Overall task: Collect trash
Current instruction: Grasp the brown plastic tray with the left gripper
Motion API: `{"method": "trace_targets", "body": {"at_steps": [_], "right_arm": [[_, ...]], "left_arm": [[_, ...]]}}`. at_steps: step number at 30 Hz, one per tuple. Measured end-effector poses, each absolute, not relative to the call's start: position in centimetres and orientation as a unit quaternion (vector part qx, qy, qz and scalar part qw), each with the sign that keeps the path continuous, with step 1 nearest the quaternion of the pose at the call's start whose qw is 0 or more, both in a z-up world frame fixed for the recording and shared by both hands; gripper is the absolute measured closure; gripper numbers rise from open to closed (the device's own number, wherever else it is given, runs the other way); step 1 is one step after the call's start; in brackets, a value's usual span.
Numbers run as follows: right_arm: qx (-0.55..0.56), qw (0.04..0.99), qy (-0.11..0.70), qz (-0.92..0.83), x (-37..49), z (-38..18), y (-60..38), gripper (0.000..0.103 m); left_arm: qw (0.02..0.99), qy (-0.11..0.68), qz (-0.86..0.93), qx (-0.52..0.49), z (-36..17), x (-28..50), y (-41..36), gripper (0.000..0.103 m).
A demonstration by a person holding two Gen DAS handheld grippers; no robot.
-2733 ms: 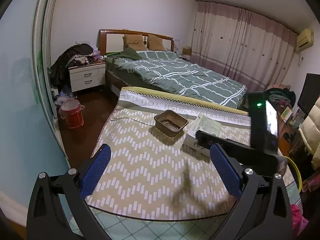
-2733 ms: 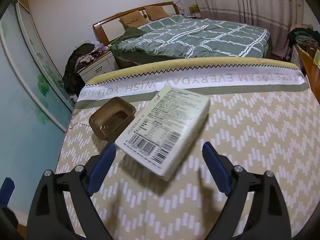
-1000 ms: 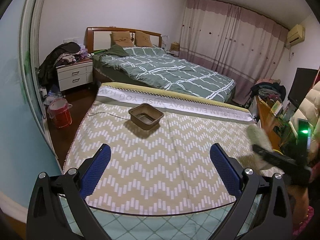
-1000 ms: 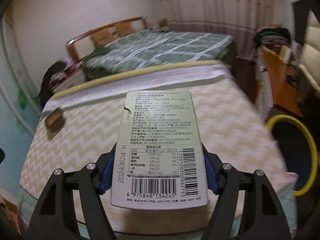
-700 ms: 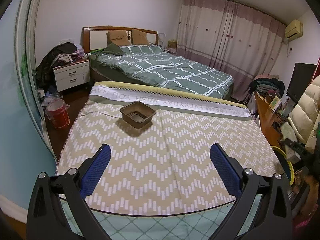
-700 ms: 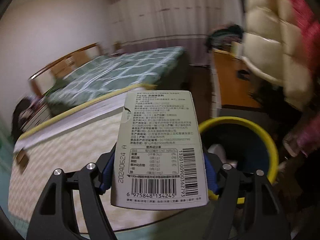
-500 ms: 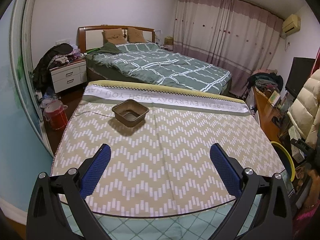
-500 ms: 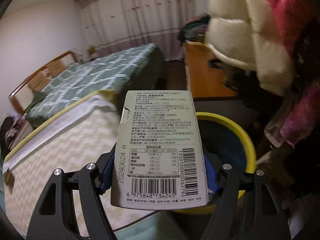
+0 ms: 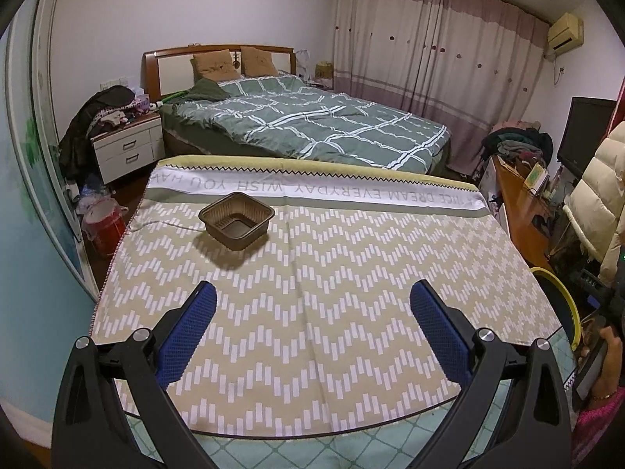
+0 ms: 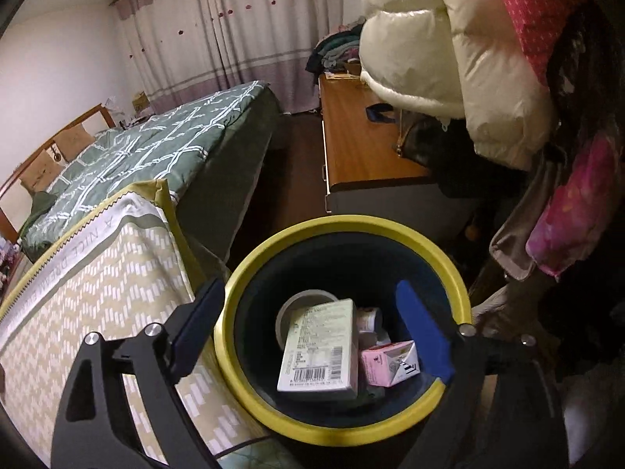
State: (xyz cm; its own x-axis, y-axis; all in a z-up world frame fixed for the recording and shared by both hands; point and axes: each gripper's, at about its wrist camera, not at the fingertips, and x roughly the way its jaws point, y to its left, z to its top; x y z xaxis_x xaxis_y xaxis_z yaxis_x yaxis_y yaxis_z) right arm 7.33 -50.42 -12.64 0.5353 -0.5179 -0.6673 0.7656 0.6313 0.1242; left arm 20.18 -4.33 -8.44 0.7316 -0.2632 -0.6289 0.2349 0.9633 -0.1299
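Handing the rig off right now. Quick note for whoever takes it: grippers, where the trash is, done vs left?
Left gripper: open, empty, above the near part of the table.
Right gripper: open, empty, over the bin beside the table's right end.
Done: the box lies in the bin, barcode side up, next to a pink carton and other trash.
Left: one brown tray sits on the table's far left, near the printed strip. Left gripper looks the nearer one to take it; then carry it to the bin.
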Motion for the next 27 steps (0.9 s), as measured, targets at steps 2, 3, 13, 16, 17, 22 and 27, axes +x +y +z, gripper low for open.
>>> {"method": "trace_targets", "body": {"at_steps": [2,3,13,16,17,22,27], "right_arm": [[0.196,0.853,0.303,-0.376,7.6,-12.4,-50.0,0.017],[0.193,0.854,0.303,-0.376,7.7,-12.3,-49.8,0.017],[0.192,0.863,0.291,-0.366,7.3,-12.2,-49.8,0.016],[0.191,0.867,0.286,-0.361,7.2,-12.0,-49.7,0.015],[0.193,0.868,0.286,-0.358,7.2,-12.0,-49.7,0.015],[0.207,0.869,0.285,-0.347,7.1,-12.3,-50.1,0.015],[0.206,0.871,0.285,-0.343,7.1,-12.2,-50.0,0.015]], "left_arm": [[0.929,0.346,-0.129,-0.021,-8.9,20.7,-4.4,0.005],[0.929,0.348,-0.126,-0.019,-9.1,20.9,-4.4,0.005],[0.916,0.392,-0.09,-0.007,-11.1,25.7,-4.1,0.005],[0.908,0.412,-0.07,-0.012,-12.1,28.1,-3.8,0.005],[0.906,0.419,-0.066,-0.016,-12.5,29.0,-3.7,0.005],[0.895,0.443,-0.041,-0.029,-14.5,33.2,-3.2,0.005],[0.891,0.453,-0.004,-0.03,-16.0,37.0,-2.6,0.005]]}}
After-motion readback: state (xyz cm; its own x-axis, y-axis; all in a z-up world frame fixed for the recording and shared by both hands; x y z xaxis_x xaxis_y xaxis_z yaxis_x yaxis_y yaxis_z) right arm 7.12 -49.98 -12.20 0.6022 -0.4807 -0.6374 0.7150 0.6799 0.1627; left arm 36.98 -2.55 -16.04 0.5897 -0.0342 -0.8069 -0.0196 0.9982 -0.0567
